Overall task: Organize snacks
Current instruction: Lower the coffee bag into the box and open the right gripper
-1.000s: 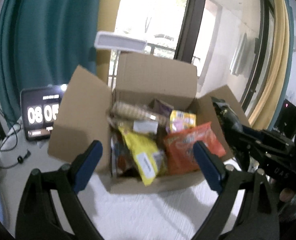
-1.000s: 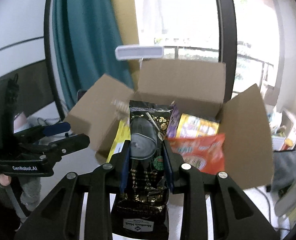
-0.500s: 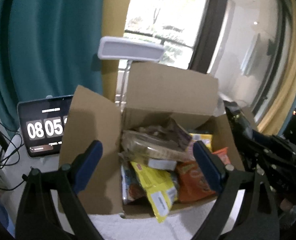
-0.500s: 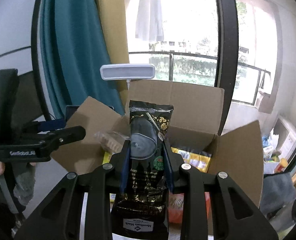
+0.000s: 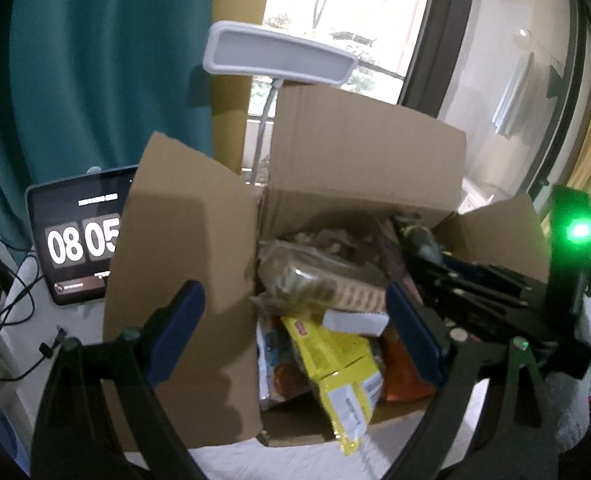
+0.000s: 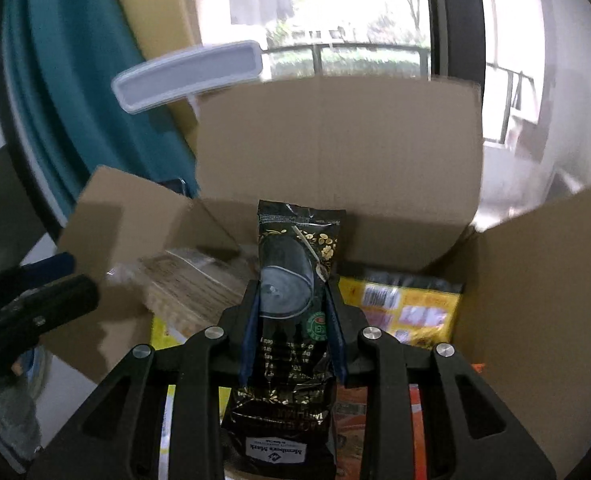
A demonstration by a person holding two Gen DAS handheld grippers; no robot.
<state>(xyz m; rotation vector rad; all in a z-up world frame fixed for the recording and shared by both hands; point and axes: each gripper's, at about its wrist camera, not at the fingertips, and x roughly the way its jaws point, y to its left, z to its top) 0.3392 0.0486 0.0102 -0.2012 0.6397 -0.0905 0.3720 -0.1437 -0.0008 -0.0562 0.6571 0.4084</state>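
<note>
An open cardboard box (image 5: 359, 168) (image 6: 335, 148) holds several snack packs: a clear pack of wafers (image 5: 319, 280) (image 6: 191, 284), a yellow pack (image 5: 335, 356), an orange bag (image 5: 399, 364) and a yellow-purple pack (image 6: 403, 308). My right gripper (image 6: 293, 312) is shut on a black snack bag (image 6: 295, 280), held upright over the box interior. It shows from the side in the left wrist view (image 5: 479, 292), at the box's right. My left gripper (image 5: 295, 328) is open and empty, in front of the box.
A white desk lamp head (image 5: 279, 56) (image 6: 191, 72) hangs above the box's back flap. A tablet showing a clock (image 5: 79, 240) stands left of the box, with cables beside it. Teal curtain and window are behind. White cloth (image 5: 295, 460) covers the table.
Both grippers have moved closer to the box. My right gripper has carried the black bag forward over the box opening; it now sits at the box's right edge in the left view.
</note>
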